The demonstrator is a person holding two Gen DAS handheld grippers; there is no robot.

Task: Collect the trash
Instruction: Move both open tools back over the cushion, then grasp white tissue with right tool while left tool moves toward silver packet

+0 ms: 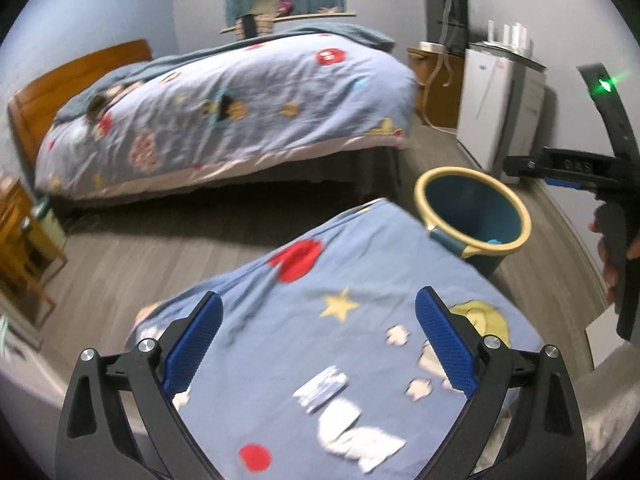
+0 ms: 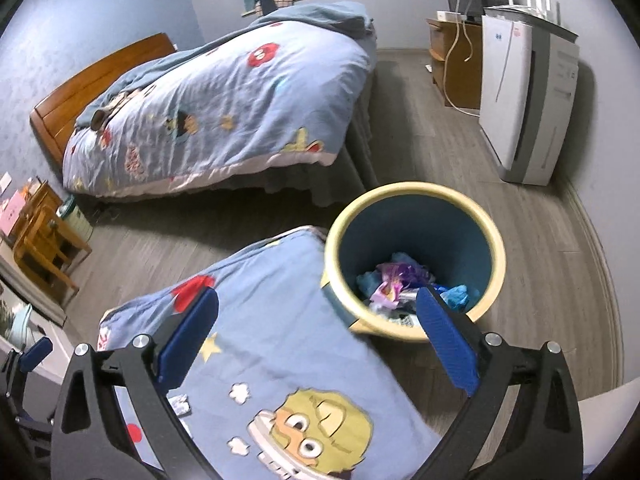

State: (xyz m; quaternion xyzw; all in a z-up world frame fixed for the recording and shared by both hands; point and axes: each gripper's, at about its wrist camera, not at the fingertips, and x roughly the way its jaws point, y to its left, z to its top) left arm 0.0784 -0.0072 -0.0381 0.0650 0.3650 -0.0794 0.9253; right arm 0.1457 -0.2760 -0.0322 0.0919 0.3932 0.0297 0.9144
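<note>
Gaping empty, both ribbed-padded hand-held grippers (image 1: pixel 318 344) (image 2: pixel 318 344) above rumpled quilt (image 2: pixel 280 360), round bin (image 2: pixel 414 258) beside.

Both grippers (image 1: pixel 318 344) (image 2: pixel 318 344) apparently wide, empty

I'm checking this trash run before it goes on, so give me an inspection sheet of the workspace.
Surface: blue cartoon-print quilt on the near bed; grey wood-look floor beyond.
Job's things: round blue bin with a cream rim beside the bed corner, holding crumpled wrappers; silvery wrapper and white paper scraps lying on the quilt.
Clutter: nothing else seen on the quilt.
Grippers: left hand-held gripper open and empty above the scraps; right hand-held gripper open and empty, near the bin.
Cables: white cord hanging down the wooden cabinet.
Surroundings: second bed, white air purifier.
</note>
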